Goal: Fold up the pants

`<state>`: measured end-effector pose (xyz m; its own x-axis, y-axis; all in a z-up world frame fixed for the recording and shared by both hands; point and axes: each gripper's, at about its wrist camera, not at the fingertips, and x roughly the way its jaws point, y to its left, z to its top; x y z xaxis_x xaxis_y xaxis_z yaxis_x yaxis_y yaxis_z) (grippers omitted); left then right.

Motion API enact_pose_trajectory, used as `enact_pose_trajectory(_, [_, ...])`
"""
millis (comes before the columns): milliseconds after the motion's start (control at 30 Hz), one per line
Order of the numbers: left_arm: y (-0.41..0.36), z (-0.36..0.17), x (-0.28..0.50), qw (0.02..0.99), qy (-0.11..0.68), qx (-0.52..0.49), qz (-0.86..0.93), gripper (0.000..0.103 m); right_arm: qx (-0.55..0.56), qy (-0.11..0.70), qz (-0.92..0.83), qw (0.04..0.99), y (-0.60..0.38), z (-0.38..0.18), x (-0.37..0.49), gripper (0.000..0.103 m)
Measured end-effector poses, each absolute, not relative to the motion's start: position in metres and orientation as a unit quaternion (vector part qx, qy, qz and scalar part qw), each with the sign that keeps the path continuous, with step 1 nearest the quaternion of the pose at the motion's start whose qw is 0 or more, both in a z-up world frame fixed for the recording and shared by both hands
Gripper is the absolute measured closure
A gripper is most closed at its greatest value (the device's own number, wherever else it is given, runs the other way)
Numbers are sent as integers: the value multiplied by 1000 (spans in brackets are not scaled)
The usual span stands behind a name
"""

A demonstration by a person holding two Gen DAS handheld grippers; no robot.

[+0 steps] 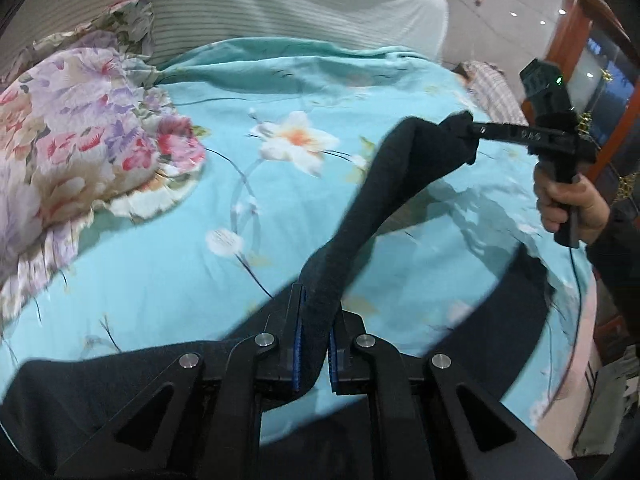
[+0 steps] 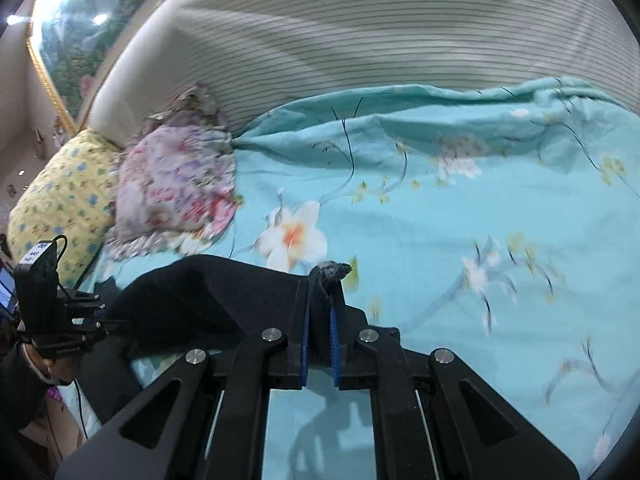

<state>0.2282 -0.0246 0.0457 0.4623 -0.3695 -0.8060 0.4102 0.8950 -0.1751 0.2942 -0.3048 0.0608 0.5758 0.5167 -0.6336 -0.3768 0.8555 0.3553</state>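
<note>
Open turquoise bed cover (image 2: 460, 208) lay ahead and to the right, room to pass. Floral pillow (image 1: 80, 140) blocked the left side, yellow pillow (image 2: 60, 200) beyond it. Striped headboard (image 2: 360, 40) closed the far edge. Stretched dark pants (image 1: 400, 168) spanned between both tools.
</note>
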Motion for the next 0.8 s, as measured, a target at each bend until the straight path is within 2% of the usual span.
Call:
enact_pose_trajectory(400, [-60,27,132,843,473,26,-254,95,116,388,254,878,-358,21,180,94])
enact_pose_trajectory(800, [-66,16,82,846,461,37,-265,95,108,365,255,889,-368,17,115,94])
